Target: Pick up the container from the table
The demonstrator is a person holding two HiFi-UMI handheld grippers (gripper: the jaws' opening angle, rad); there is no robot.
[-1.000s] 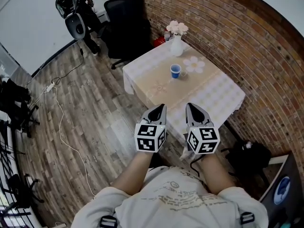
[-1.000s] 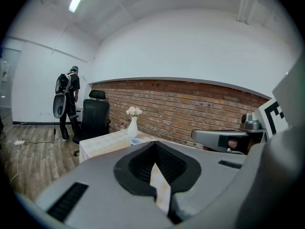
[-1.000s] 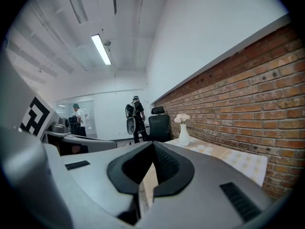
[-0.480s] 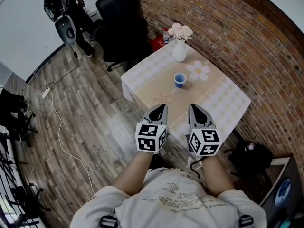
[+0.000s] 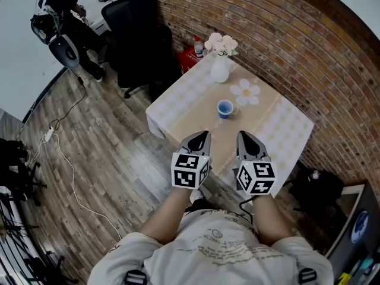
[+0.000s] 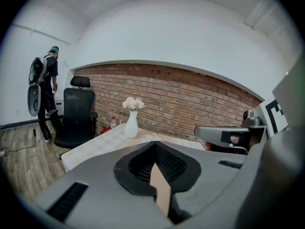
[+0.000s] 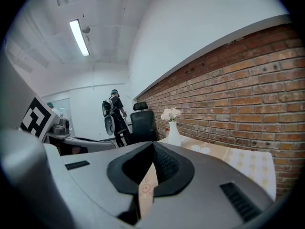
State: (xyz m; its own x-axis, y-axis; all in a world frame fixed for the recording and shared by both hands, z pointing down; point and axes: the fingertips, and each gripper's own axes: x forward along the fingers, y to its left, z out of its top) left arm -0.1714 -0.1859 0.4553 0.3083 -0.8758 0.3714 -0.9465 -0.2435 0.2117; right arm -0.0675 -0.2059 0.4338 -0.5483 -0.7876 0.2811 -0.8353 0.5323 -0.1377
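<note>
A small blue cup (image 5: 225,108), the container, stands near the middle of the cloth-covered table (image 5: 184,103). My left gripper (image 5: 200,136) and right gripper (image 5: 244,136) hover side by side over the table's near edge, short of the cup, both pointing at it. Both are shut with nothing between the jaws. In the left gripper view the closed jaws (image 6: 155,144) hide the cup; only the vase (image 6: 131,125) shows beyond them. The right gripper view has the same closed jaws (image 7: 153,144) and the vase (image 7: 173,132).
A white vase of flowers (image 5: 219,69) and a flower-shaped mat (image 5: 246,92) lie beyond the cup. A brick wall (image 5: 309,58) runs along the table's far side. A black office chair (image 5: 139,31) and a person (image 5: 56,5) are at the left; a black bag (image 5: 314,186) lies right.
Both grippers have come forward together toward the table and now reach over its near edge. The jaws stayed shut. The cup has not moved on the table.
</note>
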